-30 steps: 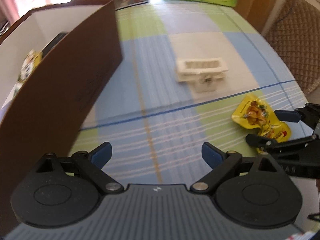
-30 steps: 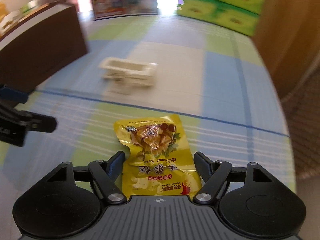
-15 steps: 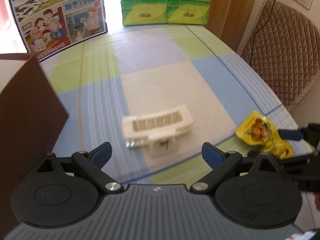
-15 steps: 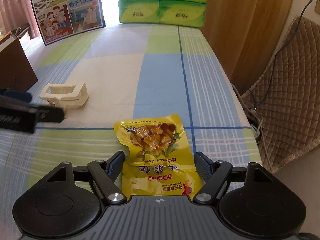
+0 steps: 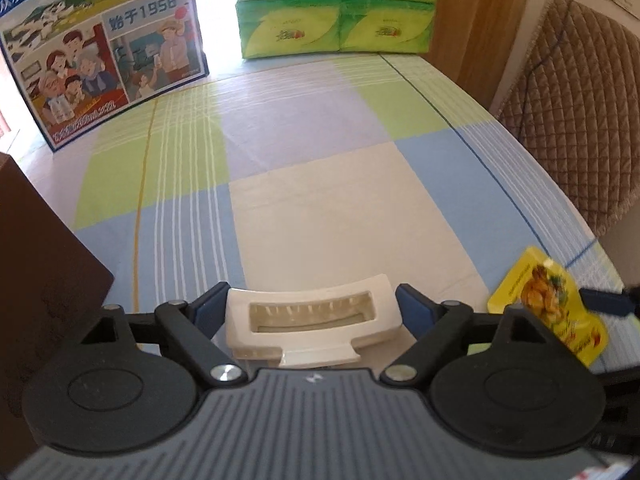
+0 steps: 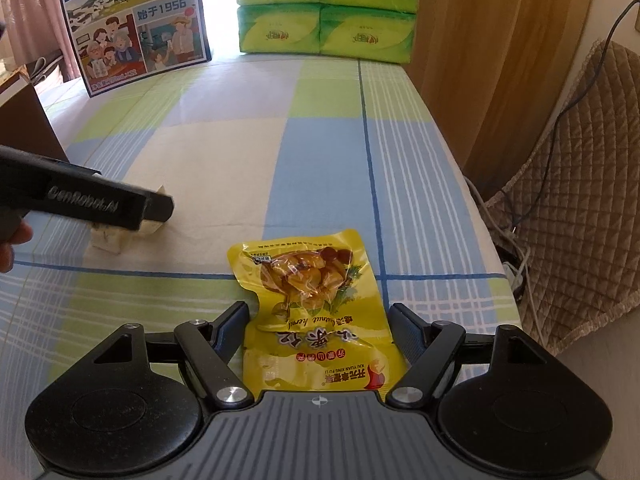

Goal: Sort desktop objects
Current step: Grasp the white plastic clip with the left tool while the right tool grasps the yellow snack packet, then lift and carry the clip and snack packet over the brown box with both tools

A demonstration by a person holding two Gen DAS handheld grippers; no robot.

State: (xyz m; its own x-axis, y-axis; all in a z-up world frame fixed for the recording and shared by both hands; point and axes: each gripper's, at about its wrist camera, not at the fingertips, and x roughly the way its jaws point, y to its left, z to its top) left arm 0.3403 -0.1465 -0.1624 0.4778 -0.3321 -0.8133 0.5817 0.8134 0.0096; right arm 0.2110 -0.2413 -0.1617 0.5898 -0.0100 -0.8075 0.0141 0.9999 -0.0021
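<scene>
A white plastic holder (image 5: 312, 292) lies on the checked tablecloth. My left gripper (image 5: 310, 300) straddles it, one blue pad at each short end. Its jaws are closing, and I see no firm press on the piece. From the right wrist view the left gripper (image 6: 92, 200) covers most of the holder (image 6: 108, 238). A yellow snack pouch (image 6: 312, 300) lies flat between the fingers of my right gripper (image 6: 318, 332), which stands open with a small gap on each side. The pouch (image 5: 548, 300) also shows at the right edge of the left wrist view.
A brown box wall (image 5: 40, 280) rises at the left. At the far end stand a printed milk carton box (image 5: 100, 48) and stacked green tissue packs (image 5: 336, 8). A quilted chair (image 5: 572, 120) and cables (image 6: 516, 256) sit past the table's right edge.
My left gripper swung away from the brown box and came down over the white holder, and its jaws narrowed. The right gripper stays over the pouch.
</scene>
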